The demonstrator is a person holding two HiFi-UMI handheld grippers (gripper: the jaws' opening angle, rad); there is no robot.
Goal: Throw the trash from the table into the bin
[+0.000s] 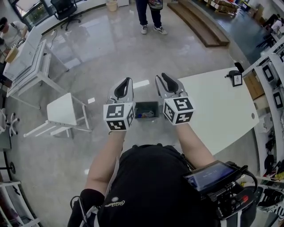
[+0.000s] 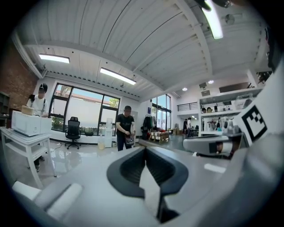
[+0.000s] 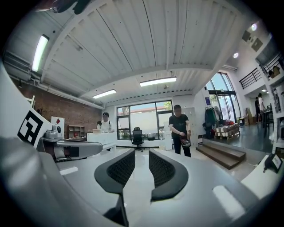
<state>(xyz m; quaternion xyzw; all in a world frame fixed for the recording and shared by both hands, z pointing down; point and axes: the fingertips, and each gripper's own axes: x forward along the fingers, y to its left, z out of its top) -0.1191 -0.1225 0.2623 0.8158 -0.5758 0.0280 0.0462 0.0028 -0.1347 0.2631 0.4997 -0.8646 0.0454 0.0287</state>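
A dark bin (image 1: 146,110) stands on the floor beside the white table (image 1: 222,115), with some coloured trash lying in it. Both grippers are held high and level over the bin, side by side, pointing away from me. My left gripper (image 1: 125,80) (image 2: 145,150) is shut, its black pads meeting at the tips with nothing between them. My right gripper (image 1: 163,76) (image 3: 142,153) is open by a narrow gap and holds nothing. No trash shows on the table top in the head view.
A small black device (image 1: 235,79) stands at the table's far edge. A low white side table (image 1: 64,108) is on the left. A person in black (image 1: 150,13) (image 3: 181,128) stands farther off. An office chair (image 2: 72,131) and wooden steps (image 1: 199,22) are beyond.
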